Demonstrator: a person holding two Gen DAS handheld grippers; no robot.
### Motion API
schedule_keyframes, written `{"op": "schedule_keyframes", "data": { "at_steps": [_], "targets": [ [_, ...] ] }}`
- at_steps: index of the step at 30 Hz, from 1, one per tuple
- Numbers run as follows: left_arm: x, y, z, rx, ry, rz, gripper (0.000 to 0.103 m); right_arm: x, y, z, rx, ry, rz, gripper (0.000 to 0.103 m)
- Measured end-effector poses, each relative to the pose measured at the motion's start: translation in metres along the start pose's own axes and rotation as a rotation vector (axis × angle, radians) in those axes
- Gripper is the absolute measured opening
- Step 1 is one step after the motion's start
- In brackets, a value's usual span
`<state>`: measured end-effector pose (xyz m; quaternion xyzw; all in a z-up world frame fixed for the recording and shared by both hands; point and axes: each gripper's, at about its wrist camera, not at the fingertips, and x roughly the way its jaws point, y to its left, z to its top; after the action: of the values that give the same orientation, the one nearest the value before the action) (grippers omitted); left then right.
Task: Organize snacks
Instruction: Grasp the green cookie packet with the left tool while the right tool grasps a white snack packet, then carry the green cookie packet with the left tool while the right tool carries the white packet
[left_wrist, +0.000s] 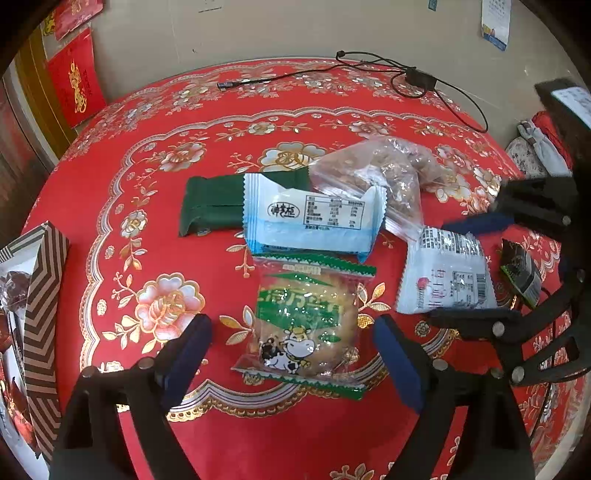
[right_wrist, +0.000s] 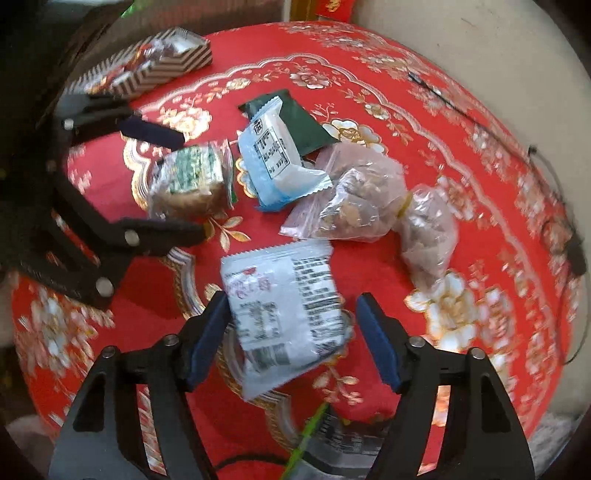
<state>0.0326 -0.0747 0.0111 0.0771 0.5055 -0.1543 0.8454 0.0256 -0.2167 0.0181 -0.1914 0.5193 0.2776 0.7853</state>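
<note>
Both tools gape: left (left_wrist: 291, 354) straddles cow packet (left_wrist: 304, 319), right (right_wrist: 291, 332) straddles white packet (right_wrist: 284, 310).

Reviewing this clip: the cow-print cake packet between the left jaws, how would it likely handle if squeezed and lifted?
The cow-print cake packet is thin, glossy film, so it may slip or crinkle against the pads. What shows through looks like a soft round cake, probably light and easy to crush under a firm squeeze. It lies flat with loose sealed edges, so it should not roll, though the ends may flop.

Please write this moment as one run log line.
left gripper: open over cow snack | right gripper: open around white packet
</note>
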Motion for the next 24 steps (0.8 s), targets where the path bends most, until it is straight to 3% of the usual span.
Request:
{"op": "schedule_keyframes", "data": {
  "at_steps": [2, 3, 4, 7, 17, 24],
  "targets": [
    [-0.002, 0.002, -0.001, 0.002, -0.019, 0.003, 0.078, -0.002, 0.000, -0.002, 0.042, -0.017, -0.013, 0.054],
    [-0.004, 0.003, -0.001, 0.008, -0.033, 0.021, 0.061, -0.003, 0.002, -0.005, 0.067, -0.021, -0.023, 0.054],
    [-0.006, 0.005, -0.002, 0.007, -0.044, 0.037, 0.052, -0.004, 0.004, -0.008, 0.088, -0.027, -0.033, 0.054],
    [-0.009, 0.017, -0.005, -0.026, -0.048, -0.010, 0.052, -0.008, 0.015, -0.016, 0.133, -0.046, -0.056, 0.054],
    [-0.035, 0.040, -0.027, -0.067, -0.094, -0.009, 0.052, -0.032, 0.065, -0.037, 0.297, -0.215, -0.086, 0.054],
    [-0.056, 0.063, -0.047, -0.100, -0.128, 0.034, 0.052, -0.037, 0.100, -0.024, 0.342, -0.313, -0.096, 0.054]
  ]
}}
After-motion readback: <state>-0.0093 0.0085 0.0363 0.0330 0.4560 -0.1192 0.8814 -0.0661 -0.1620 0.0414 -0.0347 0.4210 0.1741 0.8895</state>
